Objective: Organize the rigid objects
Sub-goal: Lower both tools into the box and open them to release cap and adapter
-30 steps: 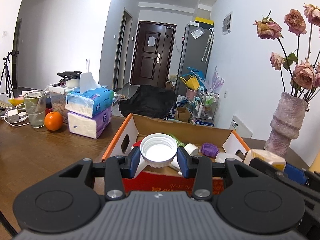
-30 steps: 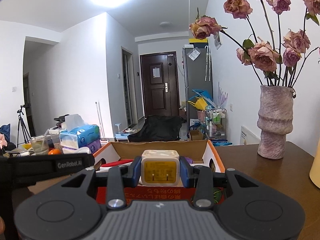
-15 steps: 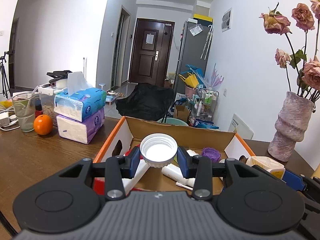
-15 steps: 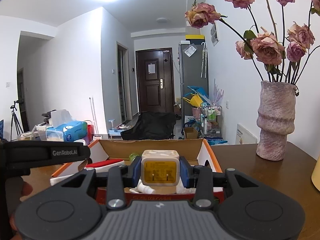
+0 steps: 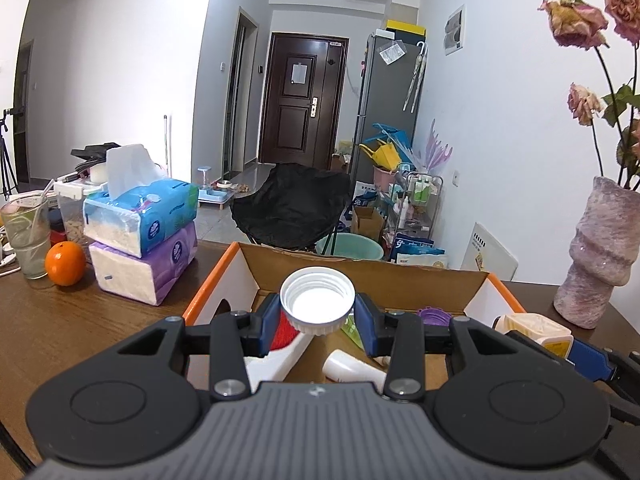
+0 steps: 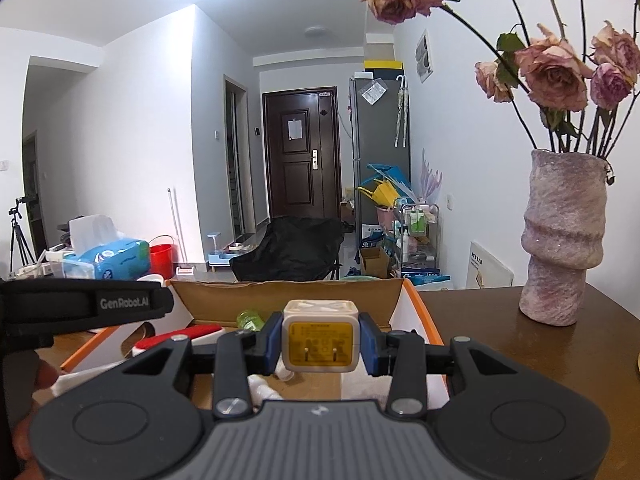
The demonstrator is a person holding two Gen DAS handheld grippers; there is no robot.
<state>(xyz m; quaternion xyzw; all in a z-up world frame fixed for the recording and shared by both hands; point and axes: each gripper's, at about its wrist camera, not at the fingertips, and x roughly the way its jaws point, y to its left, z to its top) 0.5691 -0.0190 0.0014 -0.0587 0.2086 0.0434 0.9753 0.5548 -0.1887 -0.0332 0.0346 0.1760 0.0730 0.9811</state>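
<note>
- Your left gripper: black linkage arms, blue finger pads, silver screws, ribbed grey housing.
- Your right gripper: identical build.

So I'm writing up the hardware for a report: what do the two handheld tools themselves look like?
Both match: the left tool and right tool have a grey ribbed body, black plastic linkage arms with silver screws and round recessed discs, and blue pads on the fingers. Seen from the right wrist, the left unit's black side carries white "GenRobot.AI" lettering. No cables or sleeves show.
</note>
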